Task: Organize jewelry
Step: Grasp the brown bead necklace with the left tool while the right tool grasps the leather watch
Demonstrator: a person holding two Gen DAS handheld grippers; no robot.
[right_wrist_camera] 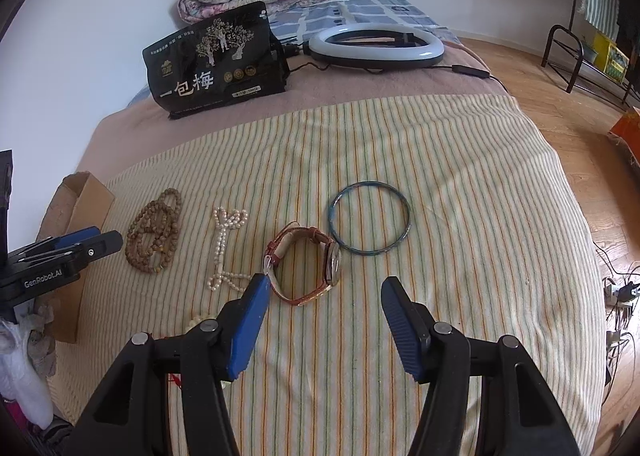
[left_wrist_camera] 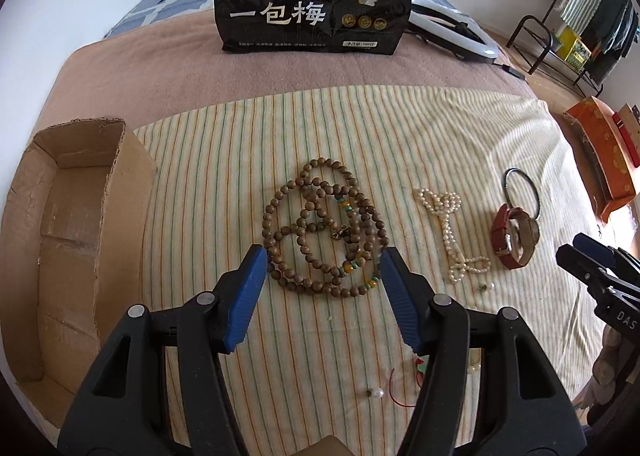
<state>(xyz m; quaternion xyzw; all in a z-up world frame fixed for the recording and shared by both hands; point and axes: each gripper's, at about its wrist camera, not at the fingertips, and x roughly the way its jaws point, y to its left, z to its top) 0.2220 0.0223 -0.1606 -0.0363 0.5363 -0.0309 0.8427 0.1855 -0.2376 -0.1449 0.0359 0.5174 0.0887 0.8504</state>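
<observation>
Here, on the striped woven cloth (right_wrist_camera: 460, 184) over the bed, four jewelry pieces lie in a row: one coiled wooden bead strand (left_wrist_camera: 324, 232) at center frame, one knotted pearl string (left_wrist_camera: 452, 234), one brown leather-strap watch (right_wrist_camera: 306, 264) and one thin round bangle (right_wrist_camera: 370, 218). Left tool (left_wrist_camera: 323, 268) gapes wide just below the beads; right tool (right_wrist_camera: 320, 296) gapes wide too, empty. One corrugated cardboard box (left_wrist_camera: 80, 224) sits at left
</observation>
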